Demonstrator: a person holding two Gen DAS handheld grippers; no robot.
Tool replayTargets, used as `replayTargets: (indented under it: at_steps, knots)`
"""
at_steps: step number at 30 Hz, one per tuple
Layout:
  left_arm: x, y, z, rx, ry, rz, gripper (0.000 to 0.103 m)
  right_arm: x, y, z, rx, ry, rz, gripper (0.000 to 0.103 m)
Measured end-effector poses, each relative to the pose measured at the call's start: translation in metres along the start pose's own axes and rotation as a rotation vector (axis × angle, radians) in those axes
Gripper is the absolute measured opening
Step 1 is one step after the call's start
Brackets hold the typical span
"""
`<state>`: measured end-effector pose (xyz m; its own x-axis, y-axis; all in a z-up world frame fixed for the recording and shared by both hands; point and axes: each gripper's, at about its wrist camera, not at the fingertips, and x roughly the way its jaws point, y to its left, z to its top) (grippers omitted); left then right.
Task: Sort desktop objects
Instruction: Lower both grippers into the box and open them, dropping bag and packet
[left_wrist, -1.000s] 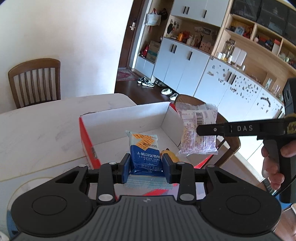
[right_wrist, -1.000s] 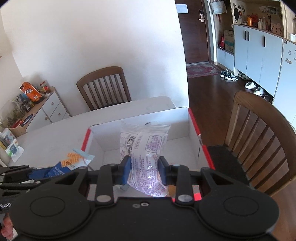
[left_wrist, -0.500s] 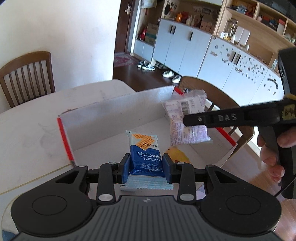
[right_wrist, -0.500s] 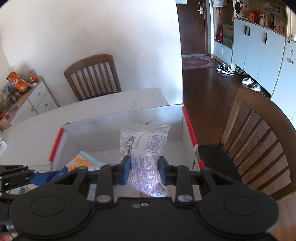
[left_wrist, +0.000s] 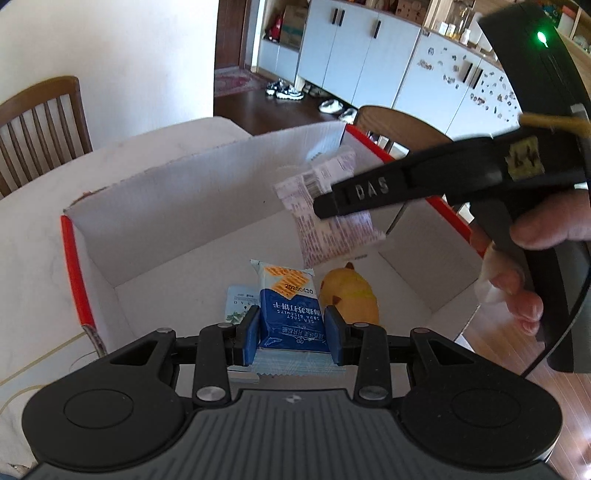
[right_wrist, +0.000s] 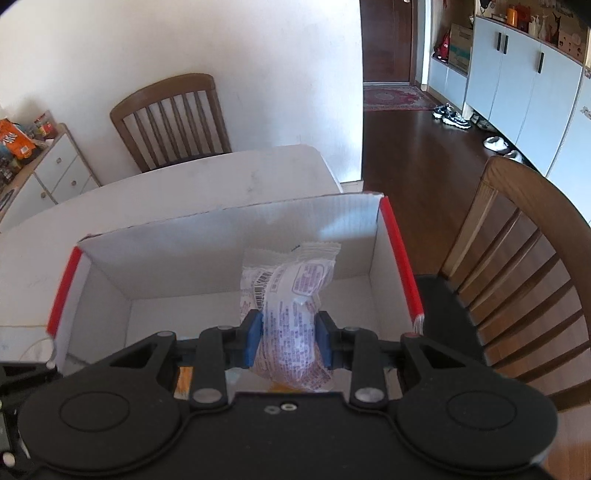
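Observation:
My left gripper (left_wrist: 291, 332) is shut on a blue soda-biscuit packet (left_wrist: 290, 306), held over the inside of a white cardboard box with red edges (left_wrist: 74, 258). On the box floor lie a yellow toy (left_wrist: 351, 295) and a small pale sachet (left_wrist: 240, 304). My right gripper (right_wrist: 287, 338) is shut on a clear snack bag with pink print (right_wrist: 291, 295) above the same box (right_wrist: 399, 258). In the left wrist view that bag (left_wrist: 332, 221) hangs from the right gripper's black finger (left_wrist: 369, 192), with a person's hand (left_wrist: 524, 266) on the handle.
The box sits on a white table (right_wrist: 221, 177). Wooden chairs stand at the far side (right_wrist: 173, 114) and to the right (right_wrist: 528, 266). A low drawer unit with snack packs (right_wrist: 33, 155) is at the left, and cabinets (left_wrist: 369, 55) line the back wall.
Both grippers have moved forward and down over the box with their packets still held. The box interior now fills more of each view, and the yellow toy and sachet show.

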<state>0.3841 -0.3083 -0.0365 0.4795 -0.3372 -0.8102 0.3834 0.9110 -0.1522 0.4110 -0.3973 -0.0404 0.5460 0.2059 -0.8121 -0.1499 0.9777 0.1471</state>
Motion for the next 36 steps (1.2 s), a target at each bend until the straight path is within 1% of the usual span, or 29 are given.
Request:
replayTargets:
  at_steps: [3, 6, 11, 19, 22, 25, 28, 29, 31, 34, 36]
  knots:
    - [0.007, 0.001, 0.001, -0.002, 0.024, -0.003, 0.035, 0.007, -0.003, 0.004, 0.022, 0.025, 0.020, 0.031]
    - [0.010, 0.002, 0.002, 0.000, 0.042, -0.007, 0.035, 0.014, -0.001, 0.003, 0.013, 0.050, 0.033, 0.031]
    - [0.017, 0.005, 0.005, -0.010, 0.079, -0.012, 0.035, 0.021, 0.001, 0.005, 0.013, 0.074, 0.035, 0.031]
    - [0.029, 0.007, 0.005, -0.020, 0.152, -0.026, 0.035, 0.032, 0.012, 0.007, -0.046, 0.098, -0.012, 0.032]
    - [0.030, 0.008, 0.005, -0.021, 0.163, -0.032, 0.035, 0.037, 0.015, 0.007, -0.061, 0.107, -0.039, 0.034]
    - [0.031, 0.010, 0.006, -0.030, 0.180, -0.046, 0.035, 0.038, 0.015, 0.008, -0.062, 0.108, -0.041, 0.034]
    - [0.029, 0.011, 0.007, -0.035, 0.172, -0.051, 0.035, 0.039, 0.016, 0.006, -0.067, 0.107, -0.049, 0.040]
    - [0.028, 0.012, 0.007, -0.040, 0.169, -0.054, 0.035, 0.038, 0.016, 0.005, -0.069, 0.106, -0.047, 0.045]
    - [0.027, 0.010, 0.008, -0.047, 0.161, -0.056, 0.036, 0.036, 0.016, 0.004, -0.069, 0.100, -0.051, 0.047]
    - [0.024, 0.009, 0.009, -0.044, 0.145, -0.057, 0.044, 0.032, 0.015, 0.003, -0.075, 0.097, -0.054, 0.047]
    - [0.021, 0.010, 0.009, -0.043, 0.133, -0.062, 0.048, 0.031, 0.015, 0.002, -0.071, 0.099, -0.051, 0.049]
